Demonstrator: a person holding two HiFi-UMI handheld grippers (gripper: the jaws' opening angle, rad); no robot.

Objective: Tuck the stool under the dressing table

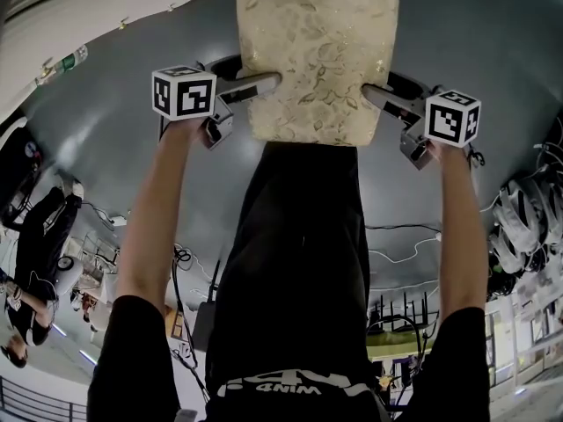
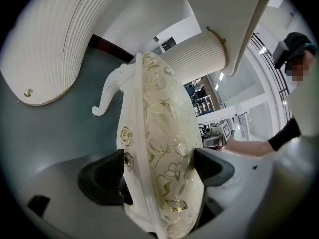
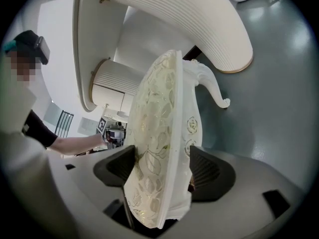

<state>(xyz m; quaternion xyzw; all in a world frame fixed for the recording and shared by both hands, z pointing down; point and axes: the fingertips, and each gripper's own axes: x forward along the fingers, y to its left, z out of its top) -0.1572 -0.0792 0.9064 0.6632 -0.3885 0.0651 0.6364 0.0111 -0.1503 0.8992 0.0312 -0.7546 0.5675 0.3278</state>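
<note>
The stool (image 1: 317, 51) has a cream, gold-flowered cushion and a white carved frame, and it stands on the grey floor ahead of me. My left gripper (image 1: 262, 84) straddles its left edge and my right gripper (image 1: 374, 93) its right edge. In the left gripper view the seat (image 2: 159, 118) fills the gap of the left gripper (image 2: 158, 166), whose dark pads stand wide at its faces without denting the cushion. The right gripper (image 3: 162, 166) stands the same way round the seat (image 3: 159, 108). The white ribbed dressing table (image 2: 50, 49) (image 3: 189, 19) lies just beyond the stool.
A curved white stool leg (image 2: 107, 96) (image 3: 212, 86) rests on the grey floor (image 1: 493, 42). A ribbed white column (image 2: 197, 56) stands behind the stool. A person in black (image 1: 35, 236) is at the left, and coiled cables (image 1: 519, 227) lie at the right.
</note>
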